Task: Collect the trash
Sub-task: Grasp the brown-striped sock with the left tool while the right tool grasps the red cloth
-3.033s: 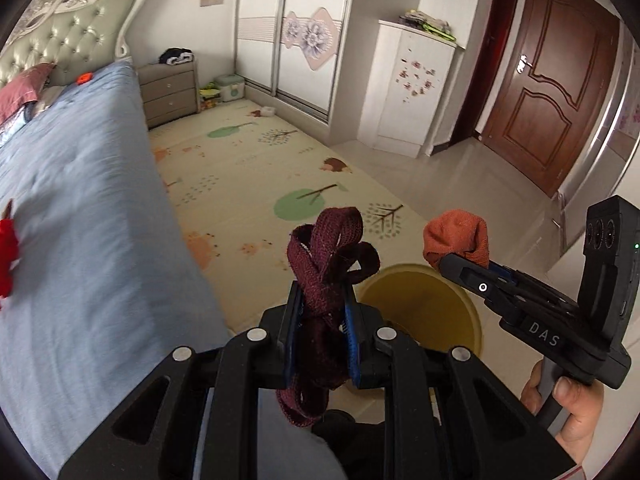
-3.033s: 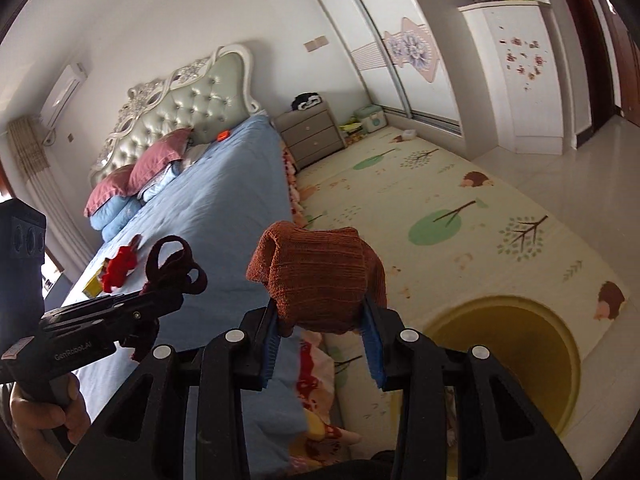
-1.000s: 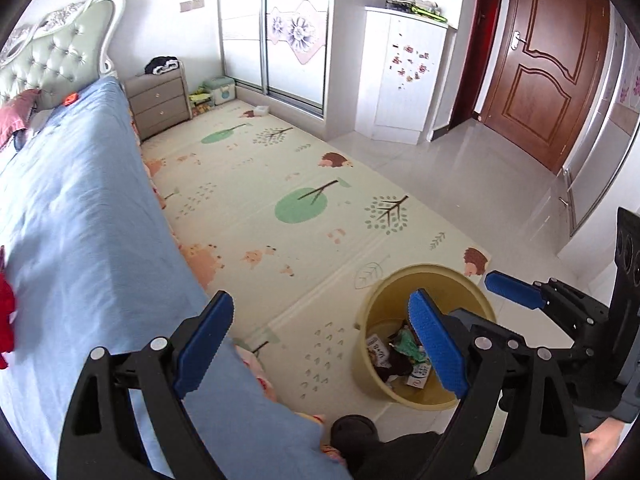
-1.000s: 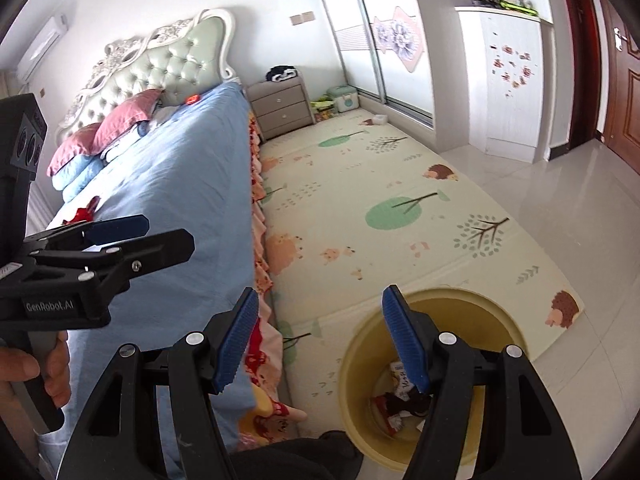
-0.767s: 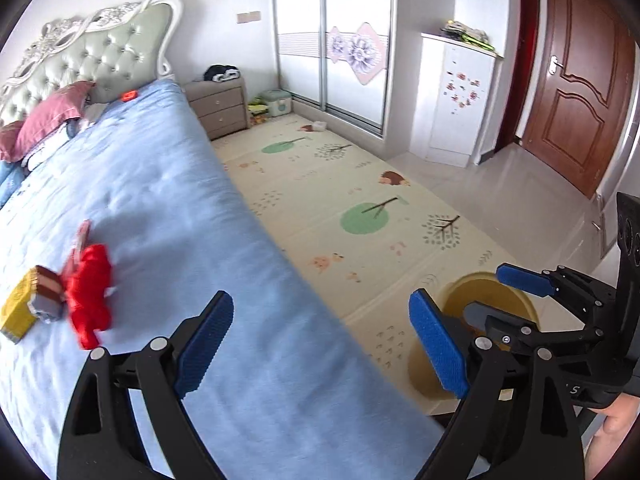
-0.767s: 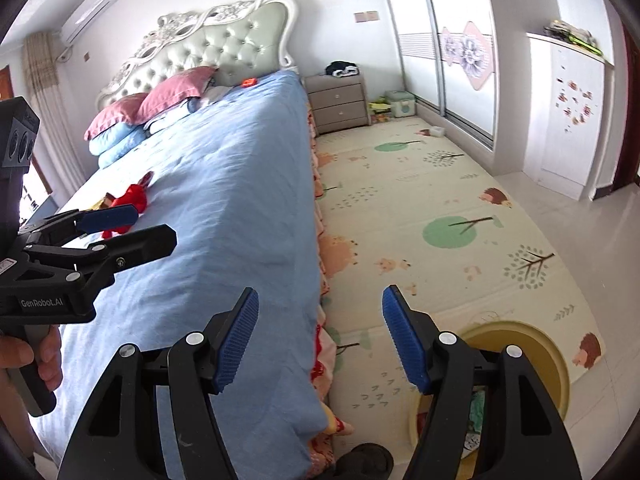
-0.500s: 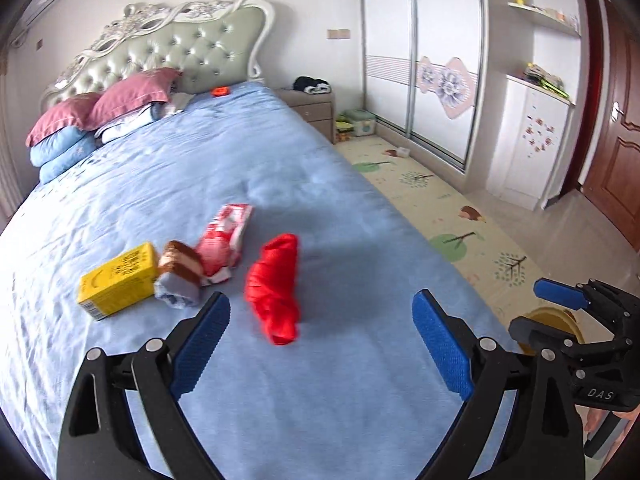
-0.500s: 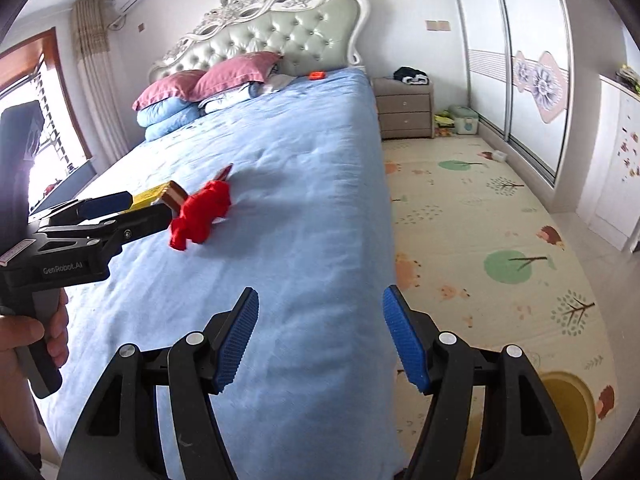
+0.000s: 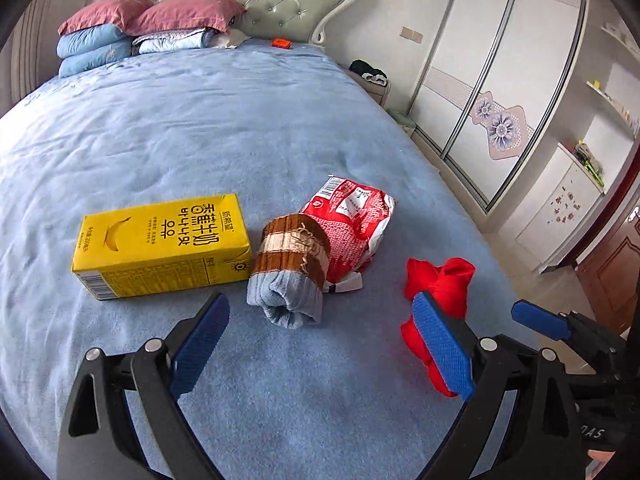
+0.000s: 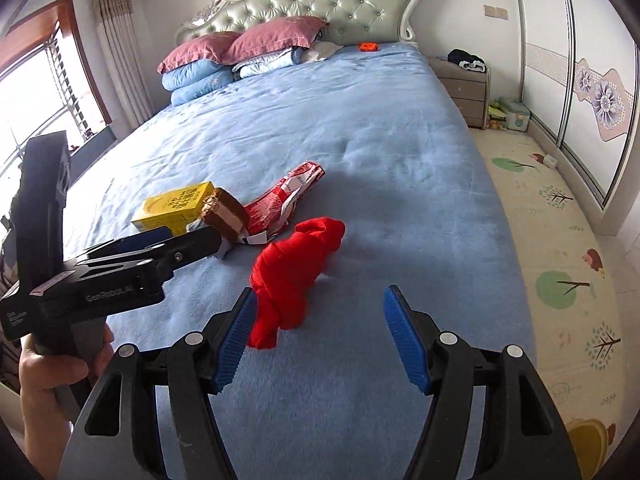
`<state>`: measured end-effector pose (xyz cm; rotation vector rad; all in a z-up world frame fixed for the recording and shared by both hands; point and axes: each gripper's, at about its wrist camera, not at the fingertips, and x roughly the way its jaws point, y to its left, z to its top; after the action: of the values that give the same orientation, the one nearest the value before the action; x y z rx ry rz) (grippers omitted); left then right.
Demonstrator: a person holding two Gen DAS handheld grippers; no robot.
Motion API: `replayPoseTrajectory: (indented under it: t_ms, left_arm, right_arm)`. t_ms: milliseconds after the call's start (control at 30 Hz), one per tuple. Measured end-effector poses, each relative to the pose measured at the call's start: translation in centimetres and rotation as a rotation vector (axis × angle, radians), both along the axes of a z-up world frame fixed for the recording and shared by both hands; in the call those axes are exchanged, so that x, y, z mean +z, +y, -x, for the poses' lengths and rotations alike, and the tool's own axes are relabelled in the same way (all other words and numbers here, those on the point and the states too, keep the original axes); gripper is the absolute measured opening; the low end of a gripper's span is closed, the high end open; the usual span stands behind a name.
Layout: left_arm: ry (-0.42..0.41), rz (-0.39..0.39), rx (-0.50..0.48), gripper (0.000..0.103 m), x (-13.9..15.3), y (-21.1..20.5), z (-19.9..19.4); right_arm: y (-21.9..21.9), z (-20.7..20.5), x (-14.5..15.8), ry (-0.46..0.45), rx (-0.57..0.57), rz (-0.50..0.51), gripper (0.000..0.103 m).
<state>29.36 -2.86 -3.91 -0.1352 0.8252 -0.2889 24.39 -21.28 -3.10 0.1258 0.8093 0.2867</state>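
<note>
Red cloth bundle (image 9: 438, 280) on blue bedspread (image 9: 200, 128), left wrist view: sits behind right pad of left gripper (image 9: 320, 344), jaws spread, empty; rolled sock (image 9: 292, 276) dead ahead between pads.
Right wrist view: right gripper (image 10: 322, 336) spread, empty; bundle (image 10: 296, 268) just ahead-left, long axis toward gripper. Right hand probably nearer.

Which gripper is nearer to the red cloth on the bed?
Right. The right gripper hovers open just before the red cloth, its left pad beside it. The left gripper faces the rolled sock, farther left.
</note>
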Motion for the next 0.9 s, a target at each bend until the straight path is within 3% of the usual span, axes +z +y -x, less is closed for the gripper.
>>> replayPoseTrajectory:
  t_ms: [467, 633, 900]
  left_arm:
    - [0.05, 0.079, 0.003, 0.093, -2.5, 2.0, -2.6]
    - [0.038, 0.062, 0.008, 0.093, -2.7, 1.7, -2.4]
    - [0.014, 0.02, 0.002, 0.092, -2.8, 1.0, -2.0]
  right_arm:
    - [3.6, -2.8, -2.8, 0.045, 0.108, -0.016, 0.068]
    - [3.7, -2.4, -2.6, 0.028, 0.158, -0.082, 0.036]
    - [2.2, -0.7, -1.6, -0.022, 0.127, -0.062, 0.033]
